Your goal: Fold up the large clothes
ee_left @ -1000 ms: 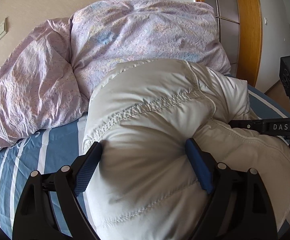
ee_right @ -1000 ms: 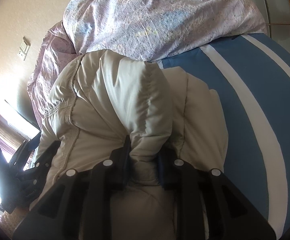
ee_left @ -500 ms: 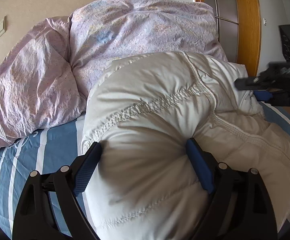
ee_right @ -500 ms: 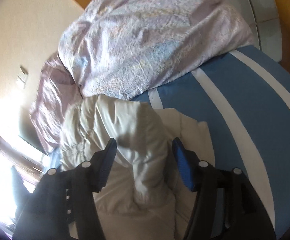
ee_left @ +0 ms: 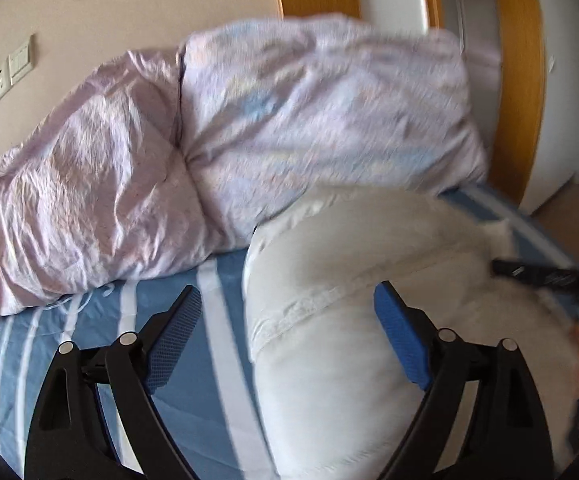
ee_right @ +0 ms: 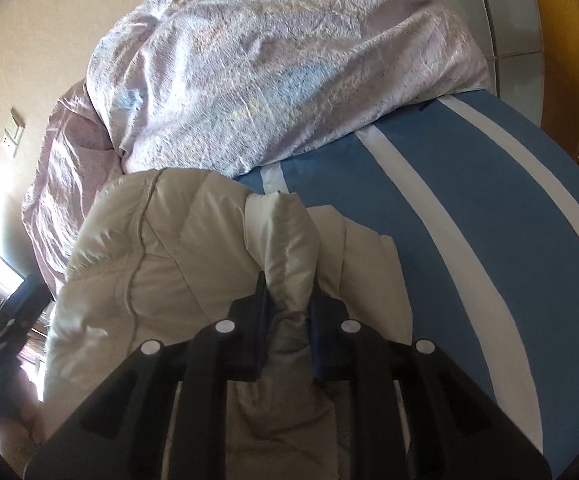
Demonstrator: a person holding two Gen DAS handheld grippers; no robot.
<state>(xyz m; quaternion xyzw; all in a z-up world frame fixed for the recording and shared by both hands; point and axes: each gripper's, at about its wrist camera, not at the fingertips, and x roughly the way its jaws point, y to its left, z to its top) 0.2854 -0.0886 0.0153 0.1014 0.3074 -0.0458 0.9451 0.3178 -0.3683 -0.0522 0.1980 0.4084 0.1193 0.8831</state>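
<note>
Here the bed [ee_right: 469, 216], with its blue and white striped sheet, is the biggest thing, and it runs on past both sets of jaws. Ahead of the jaws, at the far end of the bed, sit two puffy lilac pillows [ee_left: 309, 128], and behind them are a wall and a wood door frame [ee_left: 517, 80]. The big cream puffy coat [ee_left: 349, 340] lies bunched on the bed right under the jaws, and its far edge is just beside the pillows. The left gripper [ee_left: 285, 336] has its jaws wide apart; the right pad rests by a fat bulge of the coat, while the left pad hangs over bare sheet, so it grips nothing. The right gripper [ee_right: 289, 312] has just been closing, and now its jaws are squeezed together on a thin ridge of the coat that sticks up between them. I think the pinch could slip, because the cloth looks shiny and full of air, and only a small bit is held. Then the fold could puff back open. The pillows are so close in front of the jaws that the coat could bump them if it is pushed that way. A small switch plate [ee_left: 11, 66] sits on the wall, off past the left jaw.
</note>
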